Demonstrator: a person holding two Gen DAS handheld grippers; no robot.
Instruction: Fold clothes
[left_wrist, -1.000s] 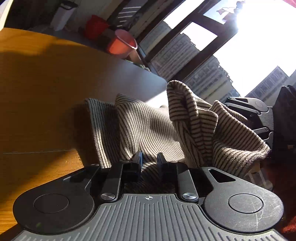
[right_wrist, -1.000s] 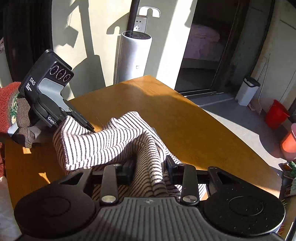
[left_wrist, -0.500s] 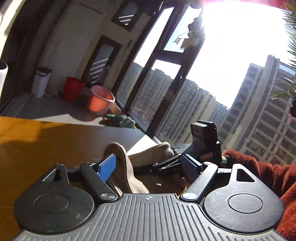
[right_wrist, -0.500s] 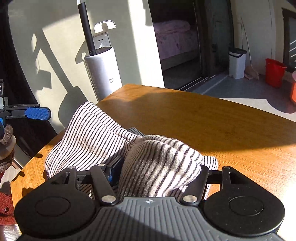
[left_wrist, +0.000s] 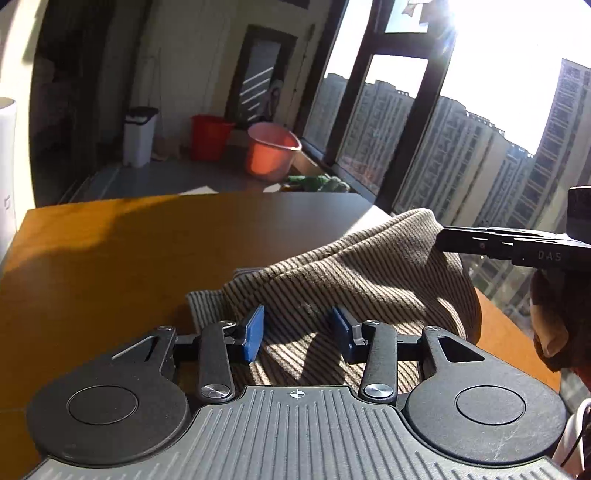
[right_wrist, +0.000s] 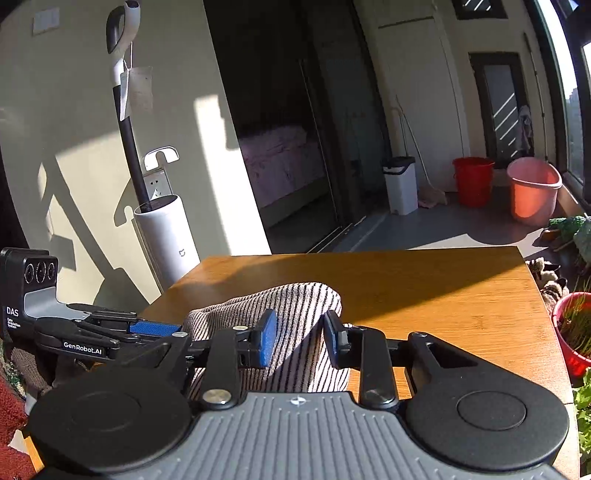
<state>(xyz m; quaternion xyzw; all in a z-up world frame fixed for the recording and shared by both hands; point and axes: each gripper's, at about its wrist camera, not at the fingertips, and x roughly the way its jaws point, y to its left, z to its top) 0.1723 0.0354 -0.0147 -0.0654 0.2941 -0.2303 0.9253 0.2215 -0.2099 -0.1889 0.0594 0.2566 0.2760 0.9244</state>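
Observation:
A brown-and-cream striped garment (left_wrist: 369, 273) lies bunched on the wooden table (left_wrist: 110, 258) near its window-side corner. My left gripper (left_wrist: 298, 332) is open, and its blue pads stand on either side of a flat part of the cloth. My right gripper (left_wrist: 441, 236) comes in from the right and holds a raised fold. In the right wrist view the right gripper (right_wrist: 301, 338) is shut on the garment (right_wrist: 295, 299), which humps up beyond the pads. The left gripper (right_wrist: 183, 326) reaches the cloth from the left.
The tabletop (right_wrist: 424, 288) stretches bare beyond the garment to its far edge. A white cylinder with a pole (right_wrist: 166, 236) stands behind the table. On the floor are a pink tub (left_wrist: 271, 155), a red bucket (left_wrist: 210, 136) and a white bin (left_wrist: 138, 134). A red plant pot (right_wrist: 572, 328) stands by the table's right edge.
Both grippers let go of the garment and opened wide half a second ago. Since then both have narrowed around it again, the right one closing on a fold.

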